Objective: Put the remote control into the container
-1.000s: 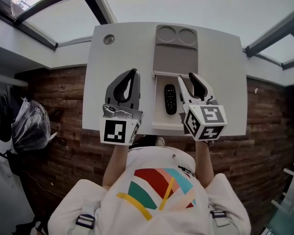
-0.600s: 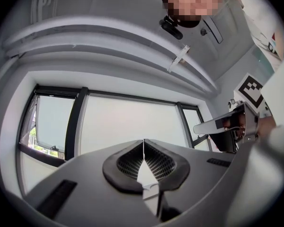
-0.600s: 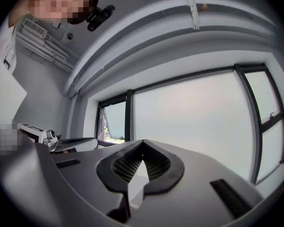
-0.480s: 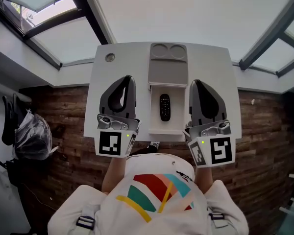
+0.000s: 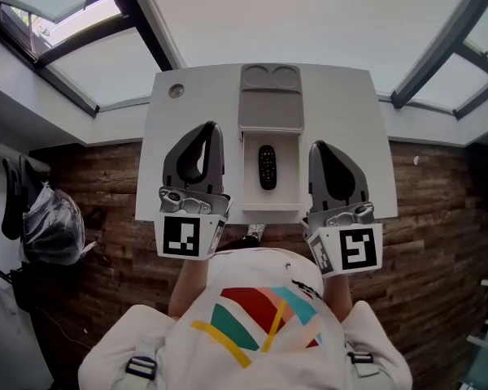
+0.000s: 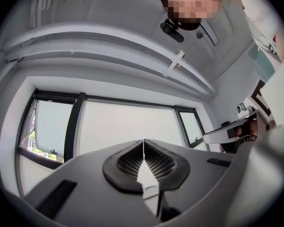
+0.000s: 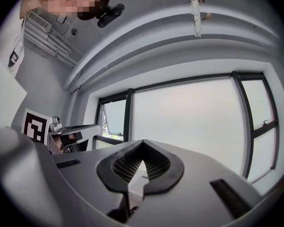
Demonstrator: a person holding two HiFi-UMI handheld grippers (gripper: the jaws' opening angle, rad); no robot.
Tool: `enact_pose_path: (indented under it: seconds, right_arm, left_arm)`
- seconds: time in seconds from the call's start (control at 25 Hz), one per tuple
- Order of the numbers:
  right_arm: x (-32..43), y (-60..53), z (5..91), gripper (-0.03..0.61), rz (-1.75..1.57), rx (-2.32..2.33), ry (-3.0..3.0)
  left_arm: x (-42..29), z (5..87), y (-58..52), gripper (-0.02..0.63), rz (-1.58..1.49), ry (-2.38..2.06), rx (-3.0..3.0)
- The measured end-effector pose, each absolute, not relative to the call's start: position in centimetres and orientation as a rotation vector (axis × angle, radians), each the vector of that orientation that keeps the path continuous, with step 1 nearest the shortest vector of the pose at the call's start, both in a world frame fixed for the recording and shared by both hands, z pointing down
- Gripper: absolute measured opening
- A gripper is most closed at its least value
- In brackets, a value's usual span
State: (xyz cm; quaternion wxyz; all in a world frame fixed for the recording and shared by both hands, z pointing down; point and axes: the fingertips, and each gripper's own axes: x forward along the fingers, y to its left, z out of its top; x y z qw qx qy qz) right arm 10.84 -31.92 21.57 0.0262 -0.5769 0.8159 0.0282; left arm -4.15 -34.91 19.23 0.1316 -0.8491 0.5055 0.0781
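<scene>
The black oblong remote control (image 5: 267,166) lies flat inside the open white rectangular container (image 5: 270,201). The container's grey moulded lid (image 5: 269,104) is folded back on its far side. The left gripper (image 5: 215,127) stands just left of the container and the right gripper (image 5: 316,146) just right of it. Each has its jaws closed together on nothing, clear of the container. By this layout, the placing step appears complete. Any next move would call for swinging the lid shut or withdrawing both grippers from the white desk (image 5: 346,128)

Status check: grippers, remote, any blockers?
Left gripper and right gripper shut, empty, either side of container. Remote control lying inside it. Nothing in the way.
</scene>
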Motion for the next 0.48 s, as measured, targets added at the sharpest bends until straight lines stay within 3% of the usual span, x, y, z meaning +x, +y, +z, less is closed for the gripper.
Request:
enact_pose_path:
  seconds: [0.48]
  right_arm:
    - [9.8,-32.5,21.5,0.002,0.116,-1.768,2.541]
  left_arm:
    - [-4.7,19.4,-34.6,0.008,0.216,1.483,-2.454]
